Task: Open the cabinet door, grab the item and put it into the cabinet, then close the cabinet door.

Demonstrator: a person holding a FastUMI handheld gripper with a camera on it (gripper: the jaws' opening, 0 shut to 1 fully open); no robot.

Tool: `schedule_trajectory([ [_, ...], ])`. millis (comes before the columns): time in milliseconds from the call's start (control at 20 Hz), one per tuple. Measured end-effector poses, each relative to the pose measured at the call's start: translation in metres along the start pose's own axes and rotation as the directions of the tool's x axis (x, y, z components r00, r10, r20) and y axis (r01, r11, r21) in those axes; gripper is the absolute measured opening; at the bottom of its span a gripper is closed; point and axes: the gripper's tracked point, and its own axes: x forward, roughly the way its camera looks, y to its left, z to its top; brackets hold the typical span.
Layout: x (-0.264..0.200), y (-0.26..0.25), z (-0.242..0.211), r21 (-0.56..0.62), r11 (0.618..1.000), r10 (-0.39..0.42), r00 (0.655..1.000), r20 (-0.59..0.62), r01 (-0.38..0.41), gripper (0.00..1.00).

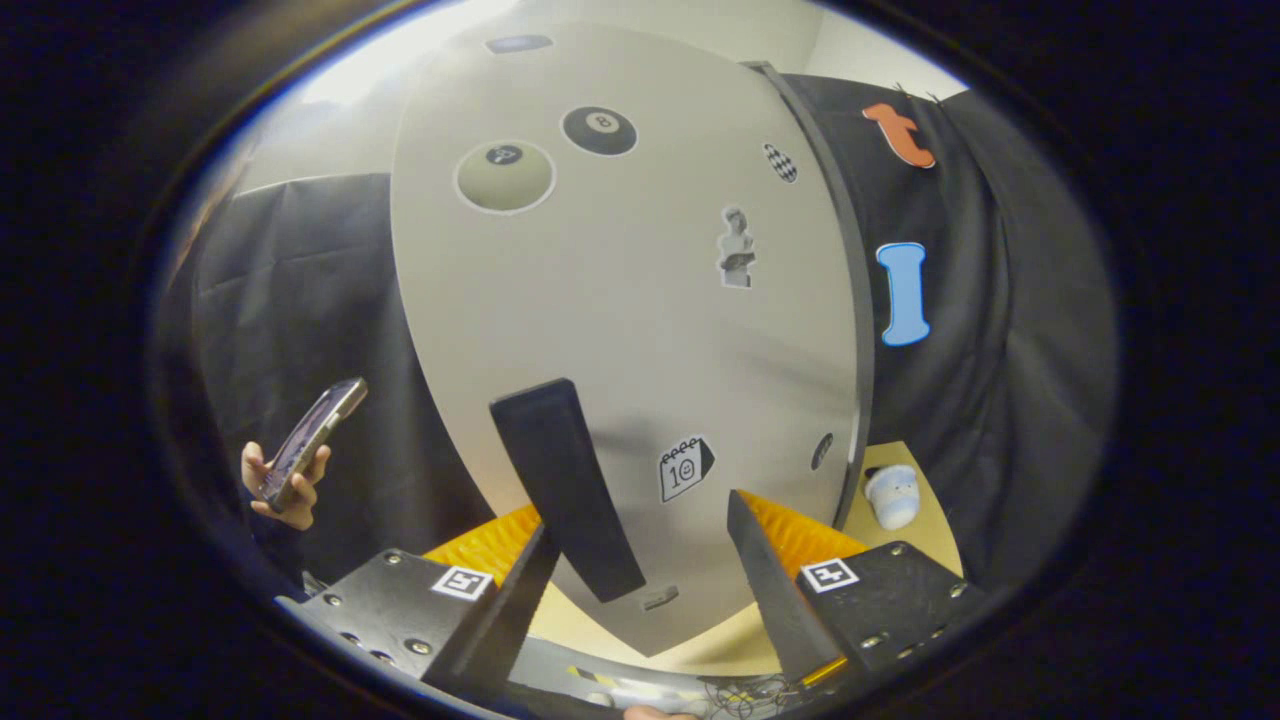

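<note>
Using the cabinet door [620, 330] as the landmark: far to its left, against the black cloth, a person's hand [285, 495] holds a phone [310, 440] tilted upward. The door itself is a pale grey panel standing just ahead of the gripper [640, 560], and it appears shut, so the inside of the cabinet is hidden and what it holds cannot be told. Stickers dot the panel: a pale ball [505, 177] and a black eight ball [599, 130] near the top, a small bust [737, 248] to their right, and a calendar sticker [683, 467] low down. A dark bar handle [565, 485] slants down the lower left part of the door, its lower end lying between the gripper's fingers. The gripper is open wide, one finger on either side of the handle's end, and neither finger presses on it. To the right of the door's dark edge, a small white and pale blue item [892, 496] rests on the tan worktop [925, 520], beyond the right finger.
</note>
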Motion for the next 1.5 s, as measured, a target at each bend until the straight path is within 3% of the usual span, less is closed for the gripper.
schedule_trajectory([
  [1050,0.043,0.023,0.002,-0.04,0.991,0.128,0.992,-0.021,-0.129,1.0],
  [1500,0.044,0.025,-0.001,-0.08,0.99,0.113,0.993,-0.015,-0.114,1.0],
])
